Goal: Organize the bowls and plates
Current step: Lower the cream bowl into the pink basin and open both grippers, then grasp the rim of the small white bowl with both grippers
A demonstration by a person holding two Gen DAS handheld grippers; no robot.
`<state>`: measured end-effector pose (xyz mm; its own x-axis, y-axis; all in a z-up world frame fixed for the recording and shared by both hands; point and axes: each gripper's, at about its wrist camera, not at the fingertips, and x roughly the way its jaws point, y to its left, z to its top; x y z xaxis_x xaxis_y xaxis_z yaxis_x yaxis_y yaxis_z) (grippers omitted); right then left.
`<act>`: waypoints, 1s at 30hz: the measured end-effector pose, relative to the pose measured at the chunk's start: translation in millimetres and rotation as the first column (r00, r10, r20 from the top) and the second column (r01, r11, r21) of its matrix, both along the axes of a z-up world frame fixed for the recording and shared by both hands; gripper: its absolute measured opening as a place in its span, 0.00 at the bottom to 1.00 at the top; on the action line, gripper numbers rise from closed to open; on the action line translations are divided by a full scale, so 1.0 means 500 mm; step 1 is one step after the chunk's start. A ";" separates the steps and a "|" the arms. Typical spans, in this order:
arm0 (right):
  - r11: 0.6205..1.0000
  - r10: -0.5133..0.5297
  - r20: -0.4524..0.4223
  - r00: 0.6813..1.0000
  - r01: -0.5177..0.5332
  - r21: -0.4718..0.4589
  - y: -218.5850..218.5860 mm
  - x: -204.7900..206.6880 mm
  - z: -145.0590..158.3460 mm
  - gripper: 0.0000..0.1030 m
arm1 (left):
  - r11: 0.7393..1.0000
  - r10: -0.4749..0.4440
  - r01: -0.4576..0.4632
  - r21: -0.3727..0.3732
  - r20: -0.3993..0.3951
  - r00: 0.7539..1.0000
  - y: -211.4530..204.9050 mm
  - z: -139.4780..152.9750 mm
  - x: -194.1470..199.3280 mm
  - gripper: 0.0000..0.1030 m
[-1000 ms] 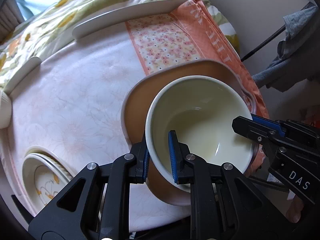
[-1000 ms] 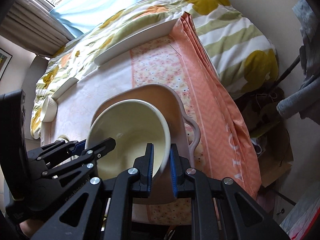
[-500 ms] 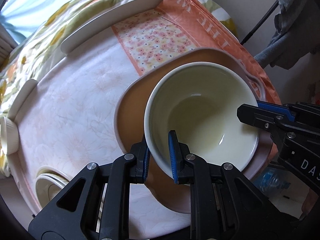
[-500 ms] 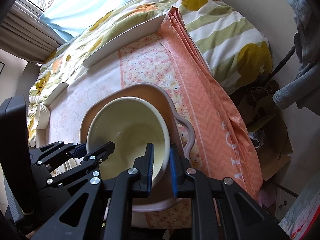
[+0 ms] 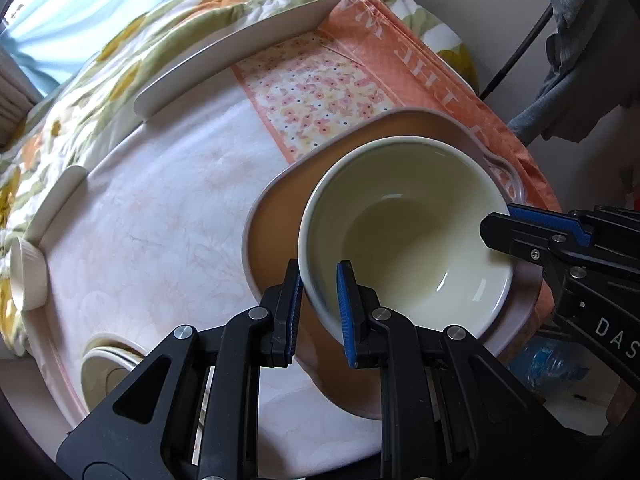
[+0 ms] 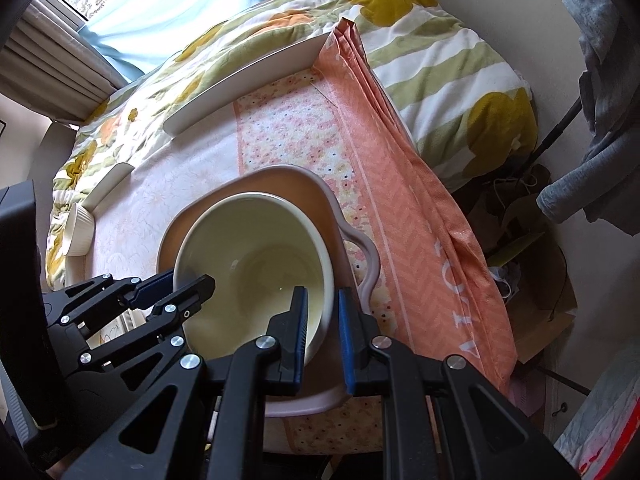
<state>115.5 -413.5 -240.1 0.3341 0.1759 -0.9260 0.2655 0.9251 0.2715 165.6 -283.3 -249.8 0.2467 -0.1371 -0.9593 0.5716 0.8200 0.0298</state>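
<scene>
Over the pink handled tray (image 5: 276, 216) sits the cream bowl (image 5: 404, 224), and both hand-held grippers grip its rim. The left hand-held gripper (image 5: 318, 280) pinches the bowl's wall at the near edge, one blue pad outside and one inside. The right hand-held gripper (image 6: 322, 308) pinches the opposite side of the rim the same way, its jaws nearly together with only the thin wall between them. Whether the bowl rests on the tray's floor or hangs just above it I cannot tell. The tray lies on a pale floral cloth (image 5: 160, 220) covering the worktop, partly over an orange patterned cloth (image 6: 400, 208). Left of the tray, at the worktop's near edge, a small stack of plates with a painted motif (image 5: 104, 372) shows behind the gripper's frame. Farther left of the tray, a ribbed white ramekin (image 6: 78, 232) stands at the worktop's rim. Beyond the tray, a long white plate (image 5: 236, 64) lies along the far edge against a flowered quilt (image 6: 440, 56).
</scene>
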 end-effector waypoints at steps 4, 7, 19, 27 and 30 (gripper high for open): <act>1.000 0.010 0.018 1.000 -0.010 -0.017 0.000 -0.005 0.018 0.14 | 0.999 0.020 -0.020 -0.026 0.013 1.000 0.006 0.026 0.000 0.15; 0.998 0.051 0.068 0.996 -0.048 -0.045 0.007 -0.009 0.051 0.14 | 0.998 0.038 -0.036 -0.056 0.043 0.998 0.014 0.062 -0.002 0.15; 0.976 0.202 0.166 0.965 -0.184 -0.118 0.042 -0.004 0.132 0.14 | 0.956 0.249 -0.219 -0.193 0.146 0.957 0.128 0.181 -0.027 0.60; 0.937 0.343 0.248 0.906 -0.311 -0.160 0.107 0.004 0.162 0.93 | 0.860 0.485 -0.428 -0.278 0.183 0.855 0.267 0.217 -0.081 0.84; 0.914 0.403 0.272 0.874 -0.370 -0.166 0.145 0.011 0.166 0.94 | 0.812 0.567 -0.506 -0.291 0.187 0.802 0.322 0.220 -0.108 0.85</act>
